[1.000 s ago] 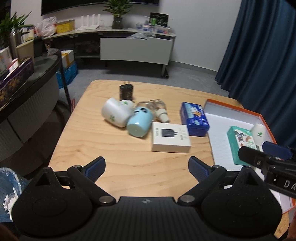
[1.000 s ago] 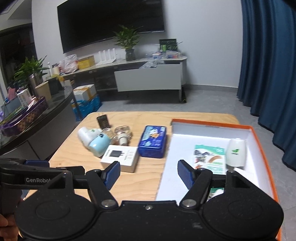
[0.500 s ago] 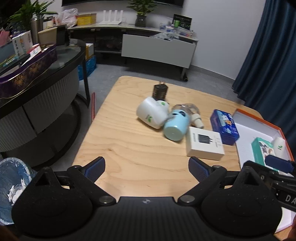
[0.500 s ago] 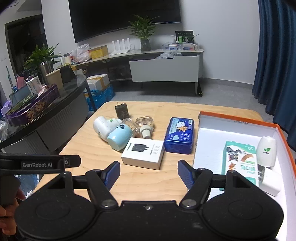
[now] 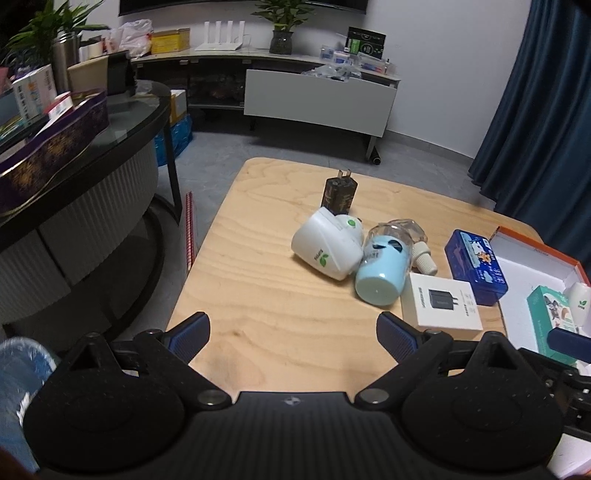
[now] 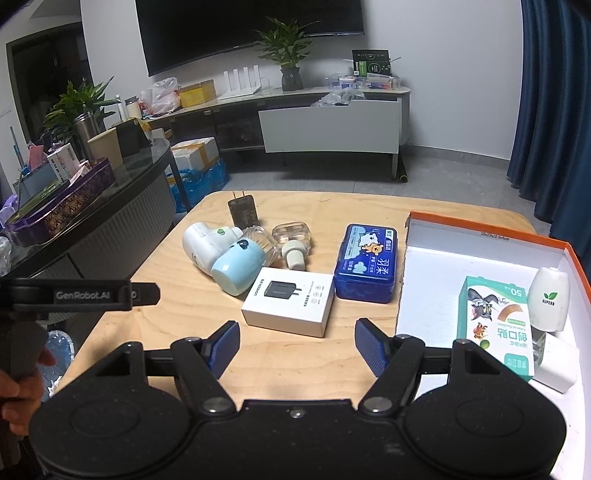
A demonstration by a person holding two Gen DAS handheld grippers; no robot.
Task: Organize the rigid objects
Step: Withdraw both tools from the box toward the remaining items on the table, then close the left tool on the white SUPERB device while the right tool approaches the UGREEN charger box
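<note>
Right gripper (image 6: 295,345) jaws spread, nothing between, white charger box (image 6: 288,301) just ahead on the surface (image 6: 166,325). Left gripper (image 5: 293,330) spread too, empty. Blue tin (image 6: 366,263) beside the orange-rimmed box (image 6: 491,230).

Orange-rimmed box (image 5: 535,243) cut off by right edge, left view. Green carton (image 5: 550,314) partly hidden behind right gripper (image 5: 569,341). Clear bottle (image 6: 291,236) contents indiscernible.

A white wall (image 6: 443,55) is fitted with a dark screen (image 6: 251,33) above a long low sideboard (image 6: 295,110). Grey floor (image 6: 332,181) is observed; blue curtains (image 6: 554,92) are drawn at right.
</note>
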